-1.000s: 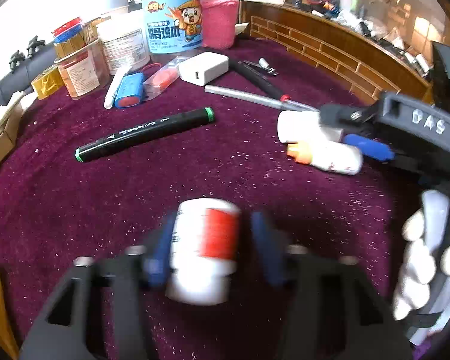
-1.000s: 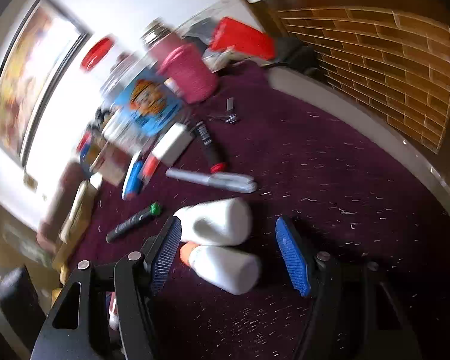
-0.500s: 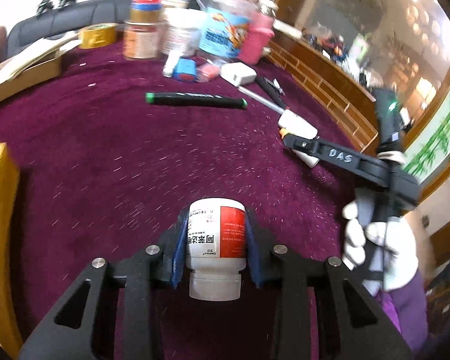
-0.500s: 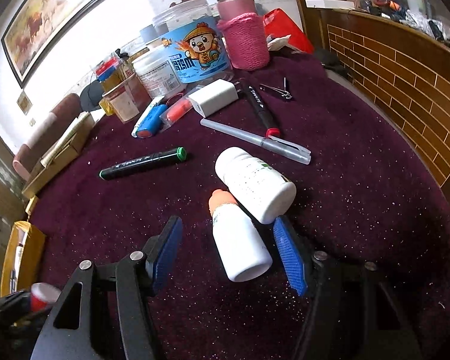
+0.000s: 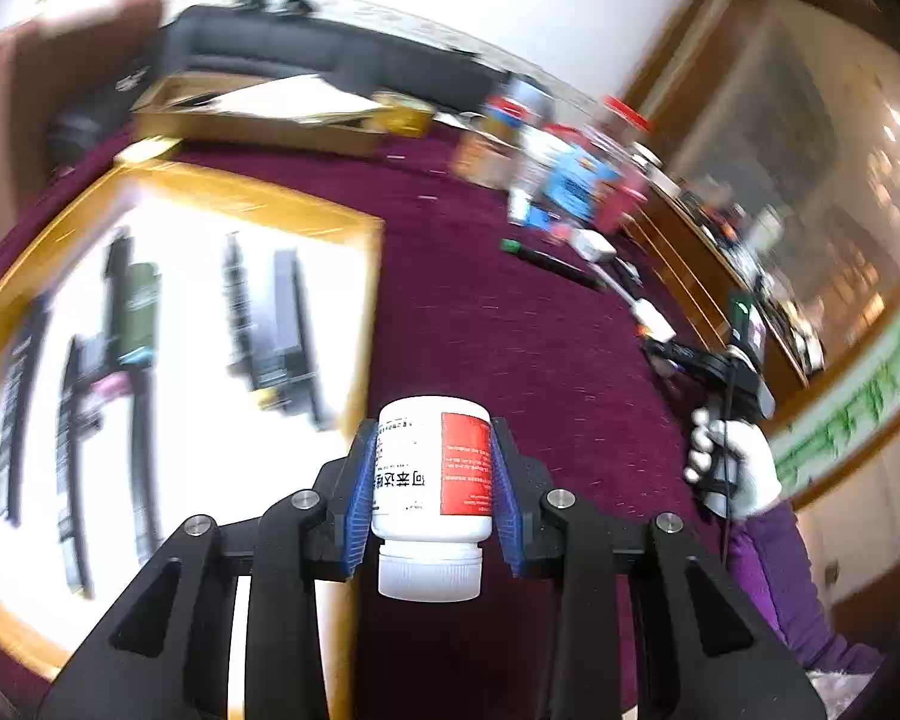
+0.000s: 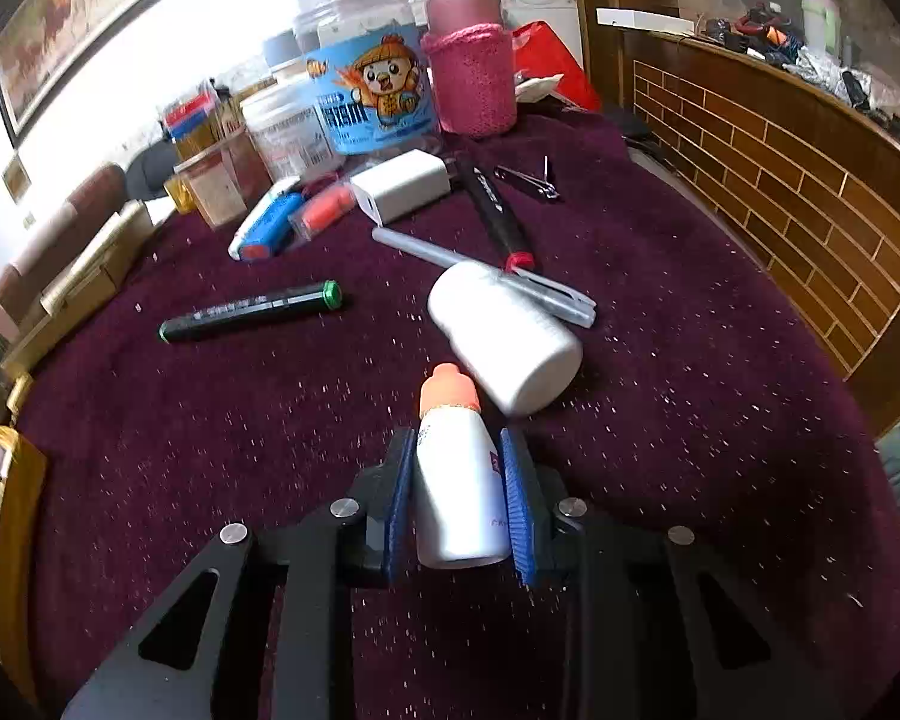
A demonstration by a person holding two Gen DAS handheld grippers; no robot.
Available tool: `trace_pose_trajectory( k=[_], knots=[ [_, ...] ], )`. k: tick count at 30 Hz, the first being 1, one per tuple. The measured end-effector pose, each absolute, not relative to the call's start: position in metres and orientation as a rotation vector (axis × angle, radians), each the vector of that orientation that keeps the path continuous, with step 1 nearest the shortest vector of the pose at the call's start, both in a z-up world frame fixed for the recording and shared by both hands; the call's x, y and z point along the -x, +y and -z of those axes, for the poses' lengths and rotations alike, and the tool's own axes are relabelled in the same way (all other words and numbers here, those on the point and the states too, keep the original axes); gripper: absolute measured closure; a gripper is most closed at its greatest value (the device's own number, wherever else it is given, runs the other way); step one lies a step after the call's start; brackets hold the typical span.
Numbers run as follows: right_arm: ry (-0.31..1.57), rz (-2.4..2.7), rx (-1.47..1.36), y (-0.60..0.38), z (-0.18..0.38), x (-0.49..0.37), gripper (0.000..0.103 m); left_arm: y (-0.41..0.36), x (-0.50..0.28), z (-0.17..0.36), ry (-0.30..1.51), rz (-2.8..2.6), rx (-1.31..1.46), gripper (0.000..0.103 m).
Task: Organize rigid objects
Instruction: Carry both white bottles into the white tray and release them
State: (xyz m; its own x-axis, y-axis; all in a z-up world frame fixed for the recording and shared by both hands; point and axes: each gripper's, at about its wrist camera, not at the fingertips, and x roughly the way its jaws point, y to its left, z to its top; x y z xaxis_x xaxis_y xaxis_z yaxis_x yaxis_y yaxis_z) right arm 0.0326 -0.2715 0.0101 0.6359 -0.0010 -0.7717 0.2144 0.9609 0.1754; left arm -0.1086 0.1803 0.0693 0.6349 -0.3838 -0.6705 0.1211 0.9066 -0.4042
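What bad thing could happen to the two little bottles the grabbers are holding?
The left gripper holds the white pill bottle cap-down by smooth sides, so it might slip out above the cloth. The right gripper has just closed on the orange-capped bottle, which touches the big white bottle; lifting may set that one rolling into the grey pen.

The marker (image 6: 251, 312) lies left of the bottle (image 6: 504, 336), with the jars (image 6: 366, 90) behind both.
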Motion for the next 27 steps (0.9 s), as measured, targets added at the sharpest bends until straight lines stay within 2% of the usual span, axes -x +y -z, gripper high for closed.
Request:
trace_pose_trajectory(
  k=[8, 14, 20, 23, 27],
  knots=[
    [0.894, -0.097, -0.523, -0.241, -0.021, 0.013, 0.078, 0.222, 0.106, -0.041, 0.908, 0.177, 0.344, 0.071],
    [0.924, -0.305, -0.487, -0.161, -0.042, 0.03, 0.078, 0.231, 0.102, -0.011, 0.955, 0.165, 0.421, 0.069],
    [0.974, -0.552, -0.462, -0.062, -0.055, 0.038, 0.078, 0.254, 0.119, -0.026, 0.892, 0.182, 0.494, 0.065],
    [1.003, -0.652, -0.407, -0.01, -0.062, 0.04, 0.078, 0.269, 0.133, -0.037, 0.83, 0.161, 0.524, 0.056],
    [1.036, -0.706, -0.293, 0.051, -0.059, 0.046, 0.078, 0.284, 0.142, -0.046, 0.781, 0.122, 0.54, 0.056]
  ],
)
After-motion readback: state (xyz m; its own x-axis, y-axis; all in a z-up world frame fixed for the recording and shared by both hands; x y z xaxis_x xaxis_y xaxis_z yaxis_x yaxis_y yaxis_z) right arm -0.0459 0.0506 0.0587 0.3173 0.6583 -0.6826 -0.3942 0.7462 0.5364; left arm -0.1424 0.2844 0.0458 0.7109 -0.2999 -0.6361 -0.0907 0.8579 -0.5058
